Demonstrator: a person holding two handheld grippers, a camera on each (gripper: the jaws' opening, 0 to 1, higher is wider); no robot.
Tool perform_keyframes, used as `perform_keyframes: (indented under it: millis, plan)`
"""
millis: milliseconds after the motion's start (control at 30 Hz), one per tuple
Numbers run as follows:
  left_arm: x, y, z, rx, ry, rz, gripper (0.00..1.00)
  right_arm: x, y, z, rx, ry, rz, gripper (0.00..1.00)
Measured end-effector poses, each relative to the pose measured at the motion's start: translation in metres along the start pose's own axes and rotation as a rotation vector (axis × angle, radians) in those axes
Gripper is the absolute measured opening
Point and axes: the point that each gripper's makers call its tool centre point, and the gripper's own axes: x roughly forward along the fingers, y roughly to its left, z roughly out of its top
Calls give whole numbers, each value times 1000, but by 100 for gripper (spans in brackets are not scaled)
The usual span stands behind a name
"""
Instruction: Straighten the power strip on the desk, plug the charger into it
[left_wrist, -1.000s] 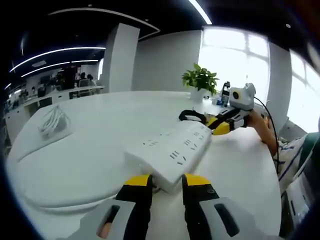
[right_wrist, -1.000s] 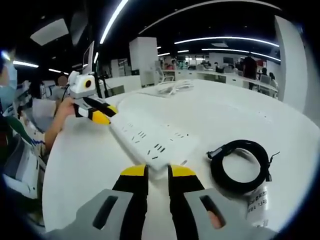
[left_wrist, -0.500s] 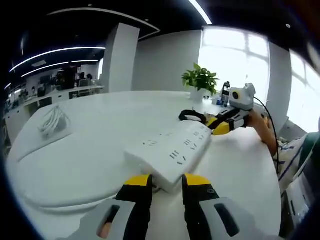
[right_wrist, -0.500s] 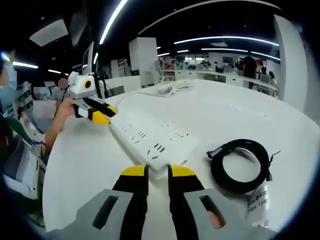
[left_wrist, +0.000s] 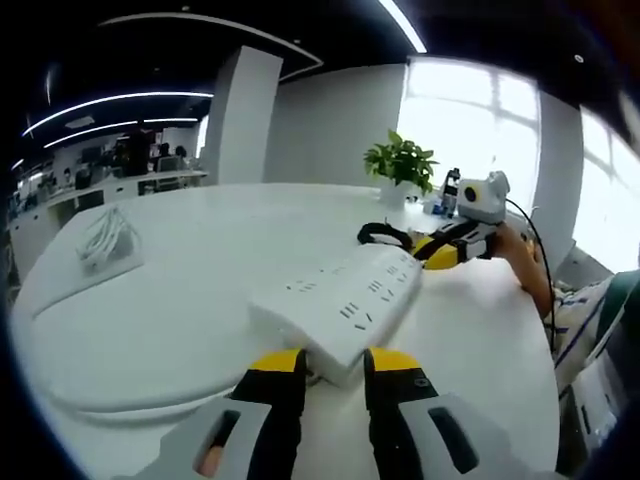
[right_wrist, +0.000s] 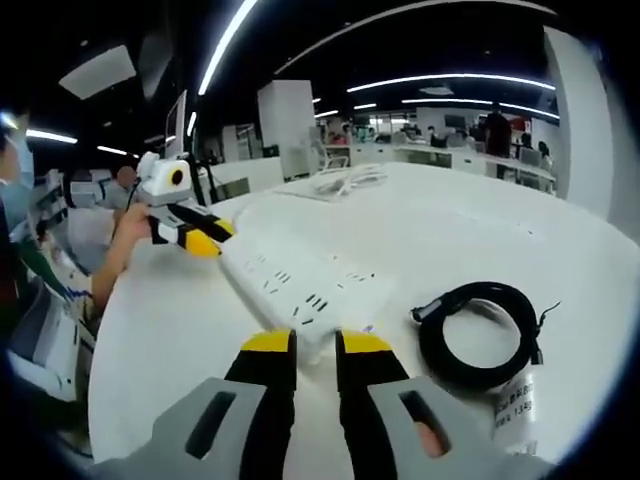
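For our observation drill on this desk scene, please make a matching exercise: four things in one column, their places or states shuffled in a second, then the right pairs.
Things:
1. long white plastic power strip
2. coiled black cable
3. small green potted plant
4. bundle of white cable

Places or states:
A. far desk edge, before the window
B. on the desk's left, left gripper view
C. between both tongs
D. lying right of the strip, right gripper view

Pairs: 1-C, 2-D, 3-A, 4-B
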Motion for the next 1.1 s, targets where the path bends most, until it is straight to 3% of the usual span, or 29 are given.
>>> perform_keyframes:
  millis: [400,667,900,1100]
  plan:
    - [-10,7,19,-26,-97,2,21,-3,-10,14,28,-76,-26,16]
    - [-20,6,46,-8,-232,-8,21,-9,-25,40,98,-200,-39,15]
    - [-28,5,59,54,-291,15,21,-30,-55,54,95,-267,-150,15]
    - [-38,10,65,88,-334,36,21,-32,-64,51,89,-258,-195,15]
